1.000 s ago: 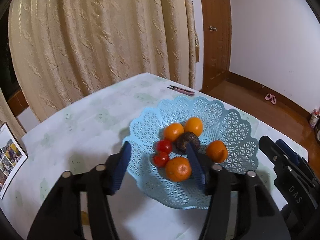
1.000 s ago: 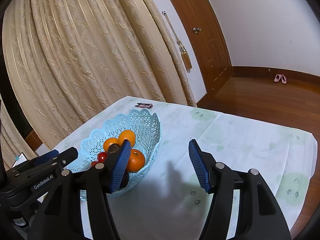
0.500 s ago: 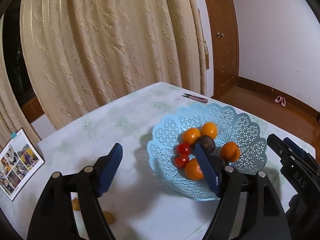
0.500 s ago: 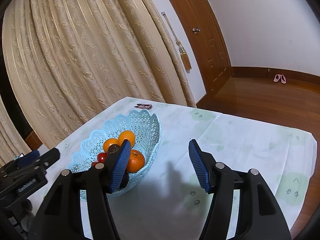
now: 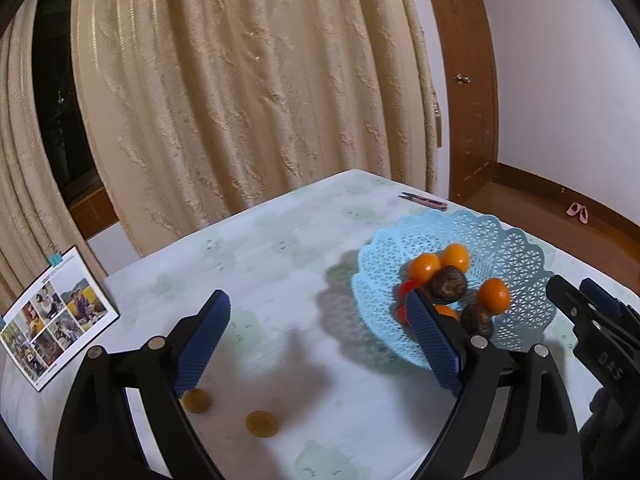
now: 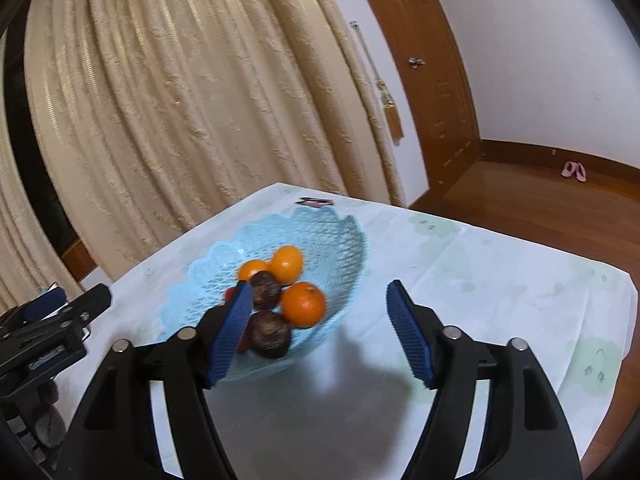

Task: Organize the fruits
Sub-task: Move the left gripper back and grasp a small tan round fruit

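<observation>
Here the light blue lattice basket [image 5: 516, 248] stands on the surface [image 5: 280, 264], which is covered with a pale cloth printed with faint green patches. Inside it lie several oranges [image 5: 494, 295], two dark brown round fruits [image 5: 450, 283] and some small red fruits [image 5: 406, 288], all bunched toward the middle. The left gripper [image 5: 320, 334] is released and its jaws are opening, with only bare cloth between them; its right finger stands in front of the basket's near edge. The right gripper [image 6: 320, 330] is also released and its jaws are opening, nothing pressed between the pads; its left finger overlaps the basket in that view, just beside a dark fruit [image 6: 269, 334] and an orange [image 6: 304, 305]. Two flat brownish discs [image 5: 262, 423] lie on the cloth near the left gripper. A photo card [image 5: 52, 316] sits at the surface's left edge, and small scissors [image 5: 424, 199] lie beyond the basket. Cream curtains [image 5: 240, 80] hang behind.
</observation>
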`<state>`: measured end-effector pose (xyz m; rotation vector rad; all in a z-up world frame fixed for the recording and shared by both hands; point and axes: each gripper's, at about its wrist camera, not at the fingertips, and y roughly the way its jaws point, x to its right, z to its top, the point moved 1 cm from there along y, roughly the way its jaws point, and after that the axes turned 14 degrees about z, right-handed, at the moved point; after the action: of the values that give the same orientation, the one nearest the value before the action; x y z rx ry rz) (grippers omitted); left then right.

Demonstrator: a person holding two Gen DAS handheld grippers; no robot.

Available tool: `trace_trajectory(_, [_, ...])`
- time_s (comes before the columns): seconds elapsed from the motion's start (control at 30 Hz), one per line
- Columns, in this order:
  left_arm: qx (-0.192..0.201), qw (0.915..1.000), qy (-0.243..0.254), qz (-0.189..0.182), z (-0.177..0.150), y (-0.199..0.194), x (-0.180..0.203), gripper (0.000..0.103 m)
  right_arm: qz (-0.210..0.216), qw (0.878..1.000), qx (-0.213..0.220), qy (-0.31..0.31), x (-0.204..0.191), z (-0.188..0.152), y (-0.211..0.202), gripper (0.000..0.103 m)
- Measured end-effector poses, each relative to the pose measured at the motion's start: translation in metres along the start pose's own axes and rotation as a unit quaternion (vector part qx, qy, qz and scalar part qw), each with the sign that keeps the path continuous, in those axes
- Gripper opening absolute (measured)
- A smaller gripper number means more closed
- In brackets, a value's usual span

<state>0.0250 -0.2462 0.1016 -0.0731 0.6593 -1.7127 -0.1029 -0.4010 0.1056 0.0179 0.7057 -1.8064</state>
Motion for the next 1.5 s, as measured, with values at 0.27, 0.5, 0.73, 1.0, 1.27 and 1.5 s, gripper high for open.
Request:
trace_trajectory(0.27, [-0.018, 0.9993, -0.023, 0.024, -0.012, 0.007, -0.033, 0.09, 0.059, 0.996, -0.034, -0.056, -0.051, -0.011, 0.001, 0.078])
trace_trajectory(0.5, [-0.035, 0.9975, -0.035, 0.05, -0.027, 0.013, -0.064, 0.092, 0.107, 0.985, -0.084, -0.107, -0.098, -0.032, 0.009, 0.081])
trace_trajectory(0.73, [-0.092, 0.9913, -0.084, 0.041, -0.045, 0.034, -0.116, 0.092, 0.148, 0.969, -0.145, -0.132, -0.131, -0.056, 0.024, 0.081])
trace_trajectory(1.0, [-0.153, 0.9785, -0.138, -0.008, -0.068, 0.06, -0.155, 0.087, 0.166, 0.951, -0.208, -0.156, -0.158, -0.08, 0.046, 0.081])
trace_trajectory(1.27, [-0.196, 0.9691, -0.141, -0.052, -0.086, 0.087, -0.143, 0.067, 0.17, 0.946, -0.231, -0.154, -0.163, -0.089, 0.055, 0.081])
trace_trajectory(1.5, [-0.213, 0.9665, -0.132, -0.053, -0.103, 0.107, -0.132, 0.041, 0.169, 0.942, -0.244, -0.157, -0.164, -0.093, 0.064, 0.081])
